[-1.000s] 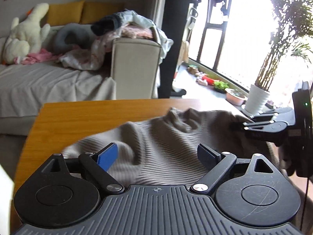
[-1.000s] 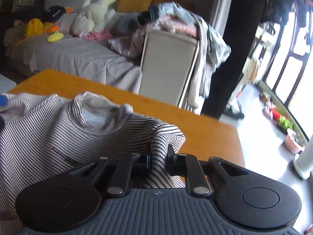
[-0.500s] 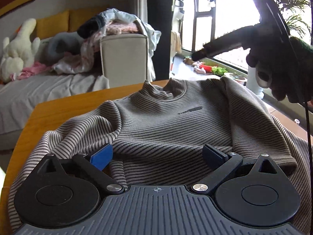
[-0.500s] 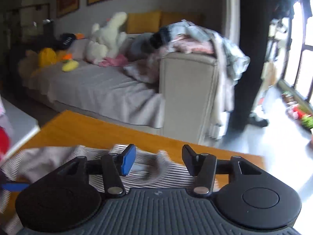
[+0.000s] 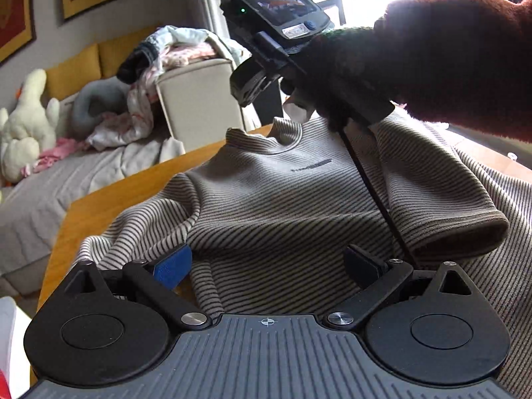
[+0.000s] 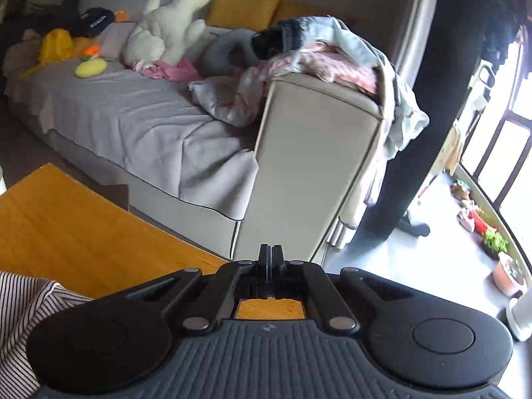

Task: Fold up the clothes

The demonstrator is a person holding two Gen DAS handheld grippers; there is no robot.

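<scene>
While the left gripper (image 5: 267, 262) jaws gape and the right gripper (image 6: 271, 259) jaws are closed empty, the folded sleeve (image 5: 442, 196) may slide off the sweater (image 5: 266, 193).

Lit by hard daylight from the tall black-framed window (image 6: 508, 126) right of the tongs, blown to white glare there, leaving the dark fuzzy sleeve (image 5: 449, 56) backlit and murky, the grey-covered sofa (image 6: 133, 126) evenly bright, straight edges bowed by fisheye, focus crisp throughout.
</scene>
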